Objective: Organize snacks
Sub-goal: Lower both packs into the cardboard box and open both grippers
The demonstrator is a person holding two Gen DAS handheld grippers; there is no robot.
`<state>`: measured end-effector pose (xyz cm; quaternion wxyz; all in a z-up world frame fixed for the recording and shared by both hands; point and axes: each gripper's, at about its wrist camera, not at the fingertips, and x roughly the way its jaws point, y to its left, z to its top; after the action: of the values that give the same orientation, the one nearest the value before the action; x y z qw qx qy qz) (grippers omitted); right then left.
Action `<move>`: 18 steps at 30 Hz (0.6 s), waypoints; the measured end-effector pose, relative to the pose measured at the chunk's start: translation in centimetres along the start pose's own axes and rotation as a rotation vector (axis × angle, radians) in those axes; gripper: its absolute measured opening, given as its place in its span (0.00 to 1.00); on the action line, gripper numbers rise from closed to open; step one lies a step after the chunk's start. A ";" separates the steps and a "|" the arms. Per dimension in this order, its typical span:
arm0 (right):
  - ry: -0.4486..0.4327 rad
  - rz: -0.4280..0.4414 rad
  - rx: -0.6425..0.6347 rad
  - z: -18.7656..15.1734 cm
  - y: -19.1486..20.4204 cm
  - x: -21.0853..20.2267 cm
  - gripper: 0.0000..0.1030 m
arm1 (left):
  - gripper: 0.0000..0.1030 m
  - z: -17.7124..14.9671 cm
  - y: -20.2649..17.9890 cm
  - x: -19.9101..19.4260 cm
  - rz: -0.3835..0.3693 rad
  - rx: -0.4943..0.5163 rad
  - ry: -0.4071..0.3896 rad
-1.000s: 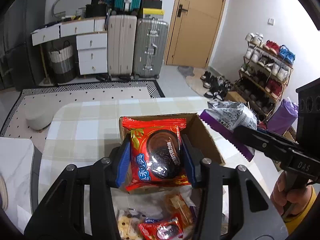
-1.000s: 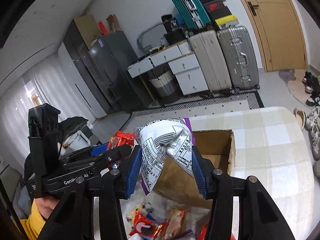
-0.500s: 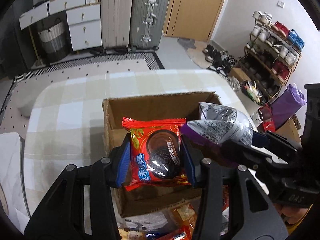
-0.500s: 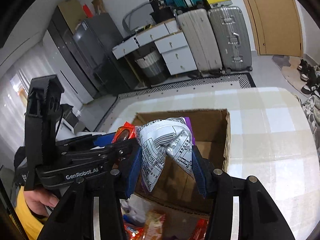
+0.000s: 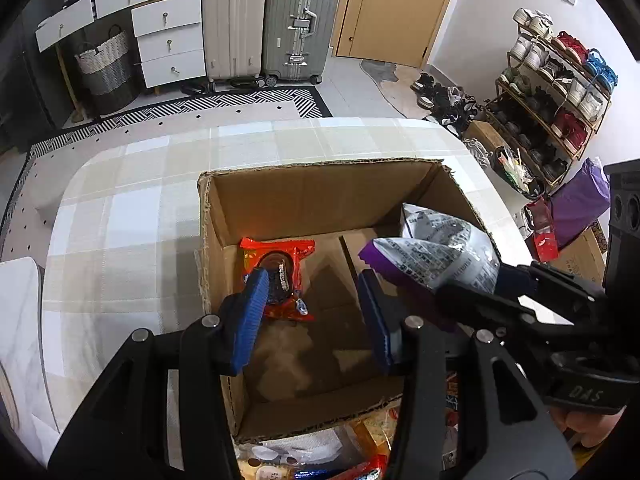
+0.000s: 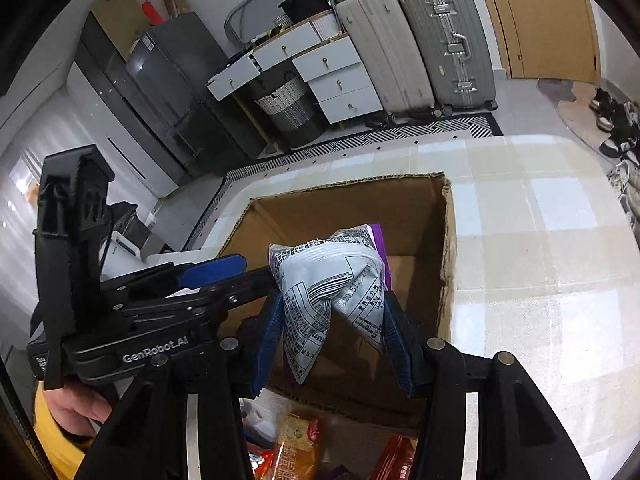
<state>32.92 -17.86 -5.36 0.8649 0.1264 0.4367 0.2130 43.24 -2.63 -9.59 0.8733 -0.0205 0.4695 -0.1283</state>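
Left wrist view: the left claw [image 5: 316, 308] stood apart and empty over the box [image 5: 320, 184], the light, crinkly red packet [image 5: 280, 276] lying flat on the floor just beyond its left pad. Right wrist view: the right claw [image 6: 332, 340] was clamped across the middle of a soft, puffy silver bag [image 6: 328, 292], likely light and crushable, hanging above the box's near edge.

Red snack packet [image 5: 277, 276] on cardboard box [image 5: 320, 196] floor, beneath open tongs [image 5: 314, 316].

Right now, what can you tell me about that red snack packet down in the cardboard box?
The red snack packet is a shiny sealed wrapper with crimped ends and a picture of a dark round chocolate treat. It lies flat on the floor of the cardboard box, near its left wall. The left tool hangs open above it, one blue pad hiding part of the wrapper; nothing grips it.
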 end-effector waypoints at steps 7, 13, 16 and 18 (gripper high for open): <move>0.029 -0.013 -0.004 -0.3 0.5 0.3 0.52 | 0.57 -2.0 -0.2 -2.6 0.042 0.019 -0.033; 0.022 -0.039 -0.003 -0.3 0.8 -0.1 0.54 | 0.61 -3.7 0.3 -5.4 0.070 0.007 -0.043; 0.012 -0.038 0.002 -0.5 0.7 -0.7 0.54 | 0.61 -4.3 0.3 -6.8 0.074 0.009 -0.051; -0.004 -0.032 0.005 -0.6 0.9 -1.6 0.54 | 0.62 -4.6 0.2 -8.0 0.074 0.010 -0.060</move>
<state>31.31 -17.85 -4.22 0.8688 0.1220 0.4373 0.1975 35.27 -0.09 -5.67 0.8912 -0.0025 0.4430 -0.0976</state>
